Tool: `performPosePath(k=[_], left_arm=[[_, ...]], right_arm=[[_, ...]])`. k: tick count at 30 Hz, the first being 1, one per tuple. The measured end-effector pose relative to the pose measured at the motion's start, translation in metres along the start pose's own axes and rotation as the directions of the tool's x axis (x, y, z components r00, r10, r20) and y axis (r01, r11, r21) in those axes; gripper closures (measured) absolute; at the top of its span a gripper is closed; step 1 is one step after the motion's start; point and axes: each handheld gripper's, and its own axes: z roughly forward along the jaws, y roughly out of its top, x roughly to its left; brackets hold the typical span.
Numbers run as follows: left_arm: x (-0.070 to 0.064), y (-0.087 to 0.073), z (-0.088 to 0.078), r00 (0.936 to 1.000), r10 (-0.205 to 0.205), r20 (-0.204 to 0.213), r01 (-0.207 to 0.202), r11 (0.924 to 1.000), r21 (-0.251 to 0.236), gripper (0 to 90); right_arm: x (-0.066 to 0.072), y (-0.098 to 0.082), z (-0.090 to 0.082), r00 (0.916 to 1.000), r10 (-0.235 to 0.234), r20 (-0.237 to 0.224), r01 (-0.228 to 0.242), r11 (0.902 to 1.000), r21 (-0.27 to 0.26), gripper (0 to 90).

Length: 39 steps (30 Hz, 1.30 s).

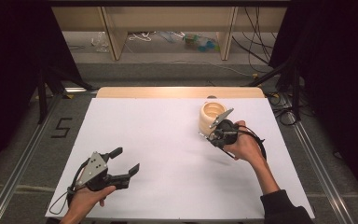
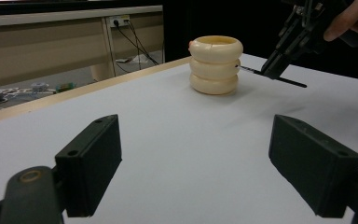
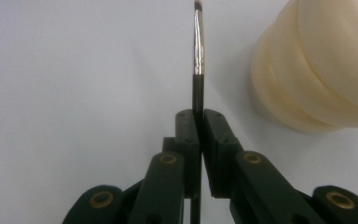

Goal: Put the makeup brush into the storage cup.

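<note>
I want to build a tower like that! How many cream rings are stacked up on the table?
3, all in one stack on the white table: one at the bottom, one in the middle, one on top. The right gripper, holding a thin brush, is just beside the stack.

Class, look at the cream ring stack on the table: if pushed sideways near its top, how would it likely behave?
The ring stack looks like three separate rings, so the top one may slide off. Its wide base probably resists tipping. A freed ring, being round, might roll across the white table.
</note>
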Motion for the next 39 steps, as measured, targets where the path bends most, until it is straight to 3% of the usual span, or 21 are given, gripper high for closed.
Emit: performPosePath(k=[4,5,9,12,15,16,17,18,20,21,24,27,28,29,31,39], left_arm=[[0.0,0.0,0.0,1.0,0.0,0.0,0.0,1.0,0.0,16.8],[0.0,0.0,0.0,1.0,0.0,0.0,0.0,1.0,0.0,16.8],[0.0,0.0,0.0,1.0,0.0,0.0,0.0,1.0,0.0,16.8],[0.0,0.0,0.0,1.0,-0.001,0.0,0.001,1.0,-0.001,16.8],[0.0,0.0,0.0,1.0,-0.001,0.0,0.001,1.0,-0.001,16.8],[0.0,0.0,0.0,1.0,-0.001,0.0,0.001,1.0,-0.001,16.8],[0.0,0.0,0.0,1.0,-0.002,0.0,0.002,1.0,-0.002,16.8],[0.0,0.0,0.0,1.0,0.001,-0.001,-0.001,1.0,-0.003,16.8],[0.0,0.0,0.0,1.0,-0.001,-0.001,0.001,1.0,-0.002,16.8],[0.0,0.0,0.0,1.0,-0.001,-0.001,0.001,1.0,-0.002,16.8],[0.0,0.0,0.0,1.0,-0.001,-0.001,0.001,1.0,-0.003,16.8],[0.0,0.0,0.0,1.0,0.0,-0.001,0.0,1.0,-0.001,16.8],[0.0,0.0,0.0,1.0,0.0,-0.001,0.0,1.0,-0.001,16.8],[0.0,0.0,0.0,1.0,0.0,-0.001,0.0,1.0,-0.002,16.8],[0.0,0.0,0.0,1.0,0.0,-0.001,0.0,1.0,-0.001,16.8],[0.0,0.0,0.0,1.0,0.001,-0.001,-0.001,1.0,0.0,16.8]], right_arm=[[-0.001,0.001,-0.003,1.0,0.006,0.002,-0.005,0.999,-0.043,85.3],[-0.002,0.001,-0.004,1.0,0.002,-0.005,-0.003,0.9969,-0.078,85.3],[-0.002,0.002,-0.007,0.9999,0.006,0.013,-0.004,0.9941,-0.108,85.2],[-0.002,0.003,-0.009,0.9998,0.007,0.018,-0.004,0.986,-0.166,85.3],[-0.003,0.004,-0.012,0.9993,0.003,0.036,0.004,0.9845,-0.175,85.3],[-0.003,0.005,-0.014,0.9982,0.024,0.054,-0.011,0.9756,-0.219,85.3],[-0.003,0.005,-0.014,0.9982,0.024,0.054,-0.011,0.9756,-0.219,85.3],[-0.005,0.005,-0.018,0.9979,0.016,0.062,0.002,0.9638,-0.267,85.3],[-0.007,0.005,-0.022,0.9982,0.022,0.056,-0.004,0.9536,-0.301,85.3],[-0.007,0.005,-0.022,0.9982,0.022,0.056,-0.004,0.9536,-0.301,85.3],[-0.008,0.005,-0.027,0.9967,0.067,0.045,-0.047,0.9343,-0.353,85.3],[-0.009,0.005,-0.029,0.9972,0.063,0.041,-0.043,0.926,-0.375,85.3],[-0.01,0.005,-0.03,0.9956,0.084,0.042,-0.062,0.9219,-0.382,85.3],[-0.011,0.004,-0.032,0.9952,0.08,0.055,-0.052,0.9161,-0.398,85.3],[-0.011,0.004,-0.033,0.9935,0.103,0.049,-0.075,0.9132,-0.401,85.3],[-0.015,0.001,-0.039,0.9885,0.14,0.057,-0.097,0.8788,-0.467,85.3]])
